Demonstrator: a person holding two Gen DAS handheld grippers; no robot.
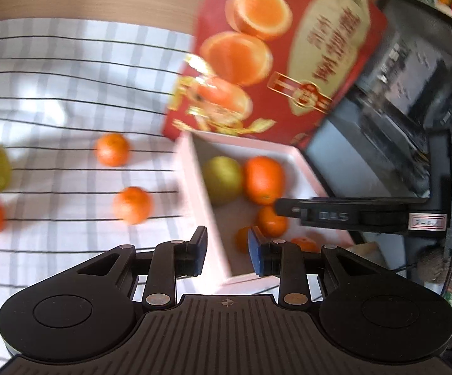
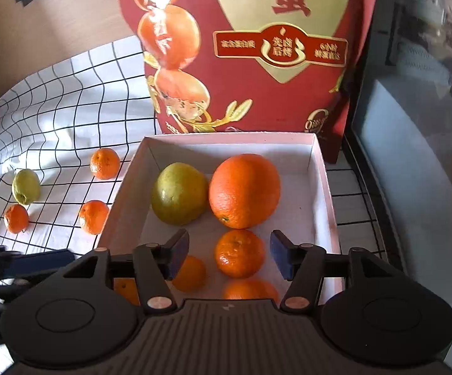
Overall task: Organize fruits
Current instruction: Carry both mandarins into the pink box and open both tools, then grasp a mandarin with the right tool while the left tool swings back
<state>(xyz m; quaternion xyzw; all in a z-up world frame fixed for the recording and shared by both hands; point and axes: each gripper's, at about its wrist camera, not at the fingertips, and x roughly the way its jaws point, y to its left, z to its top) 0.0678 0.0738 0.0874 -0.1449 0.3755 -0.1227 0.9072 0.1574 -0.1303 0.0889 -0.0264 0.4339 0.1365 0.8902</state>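
1. Your left wrist camera looks steeply down from beside the white box (image 1: 194, 200), near its left wall.
2. Your right wrist camera looks down into that box (image 2: 322, 168) from close above.
3. Both share the box and checked cloth (image 1: 54, 93).

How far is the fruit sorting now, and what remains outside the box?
Done: the white cardboard box already holds a green pear, a large orange and several small mandarins. In hand: nothing; the right gripper is open above a mandarin, the left gripper is empty. Left: three loose mandarins and one green fruit on the checked cloth.
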